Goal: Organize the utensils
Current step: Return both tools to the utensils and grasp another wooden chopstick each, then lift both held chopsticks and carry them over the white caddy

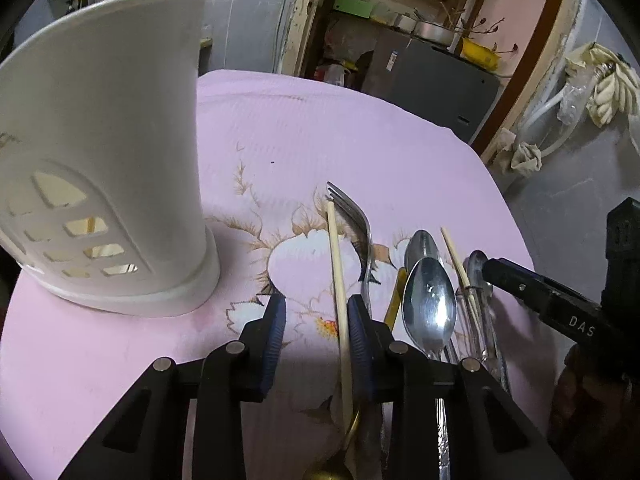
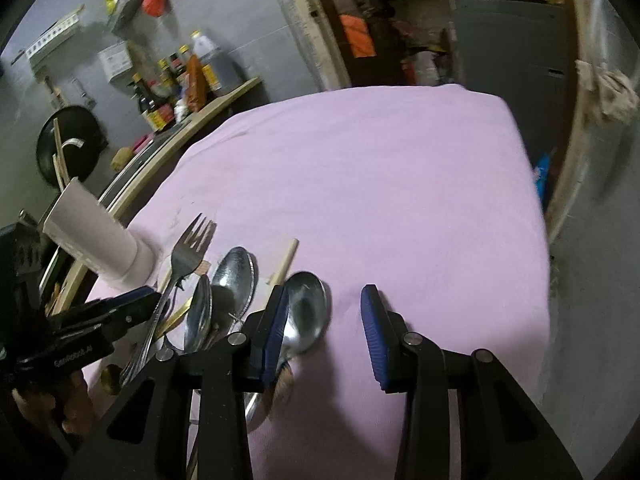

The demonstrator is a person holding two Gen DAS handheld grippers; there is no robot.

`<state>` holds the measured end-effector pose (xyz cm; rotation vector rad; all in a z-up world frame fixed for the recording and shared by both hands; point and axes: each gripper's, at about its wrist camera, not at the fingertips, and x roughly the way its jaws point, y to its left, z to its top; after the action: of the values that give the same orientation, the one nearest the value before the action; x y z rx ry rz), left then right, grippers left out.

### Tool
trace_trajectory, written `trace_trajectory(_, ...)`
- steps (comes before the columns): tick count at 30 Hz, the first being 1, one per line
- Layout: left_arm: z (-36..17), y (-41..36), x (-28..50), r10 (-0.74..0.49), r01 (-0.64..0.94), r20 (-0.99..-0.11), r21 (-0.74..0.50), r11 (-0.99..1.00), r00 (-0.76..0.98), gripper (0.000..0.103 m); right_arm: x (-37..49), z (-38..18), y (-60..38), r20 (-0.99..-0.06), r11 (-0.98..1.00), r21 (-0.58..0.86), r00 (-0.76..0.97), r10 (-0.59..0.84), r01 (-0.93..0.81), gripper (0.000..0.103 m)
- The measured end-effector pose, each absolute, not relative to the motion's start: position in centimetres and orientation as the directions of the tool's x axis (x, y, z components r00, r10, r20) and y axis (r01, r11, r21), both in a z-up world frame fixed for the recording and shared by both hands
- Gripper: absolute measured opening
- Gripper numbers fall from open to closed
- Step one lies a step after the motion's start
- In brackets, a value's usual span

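I hold the left tool open astride the thin, light, stiff wooden chopstick lying on the pink-clothed desk, judging mid-shaft grip best; the right tool gapes empty.

Each claw is matte black plastic, with angular linkage arms joined by round silver pivot pins. The left claw carries ribbed dark-blue pads on its fingers; the right claw has brighter blue ribbed pads. At 3 o'clock in the left view, a black finger bears white letters "DAS" beside a small screw.
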<state>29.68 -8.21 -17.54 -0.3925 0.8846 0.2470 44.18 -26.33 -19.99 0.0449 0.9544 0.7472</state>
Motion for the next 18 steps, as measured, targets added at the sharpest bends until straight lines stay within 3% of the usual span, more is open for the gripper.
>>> trace_trajectory(6, -17.4, -8.2, 30.5, 0.031, -0.355, -0.809, -0.222, 0.908, 0.586, 0.028, 45.2, -19.7, -25.0, -0.726, 0.687, 0.342, 0.284, 0.626, -0.641, 0.033)
trace_trajectory(9, -17.3, -8.4, 30.9, 0.004, -0.334, -0.818, -0.23, 0.914, 0.575, 0.008, 45.6, -19.8, -25.1, -0.739, 0.678, 0.334, 0.264, 0.619, -0.655, 0.016)
trace_trajectory(10, -17.3, -8.4, 31.0, -0.018, -0.324, -0.819, -0.247, 0.913, 0.574, 0.006, 45.7, -19.8, -25.4, -0.74, 0.675, 0.343, 0.255, 0.622, -0.653, 0.011)
trace_trajectory(18, -16.4, -8.5, 30.6, -0.078, -0.295, -0.824, -0.287, 0.911, 0.561, 0.005, 43.5, -19.6, -27.0, -0.739, 0.681, 0.362, 0.248, 0.626, -0.637, 0.002)
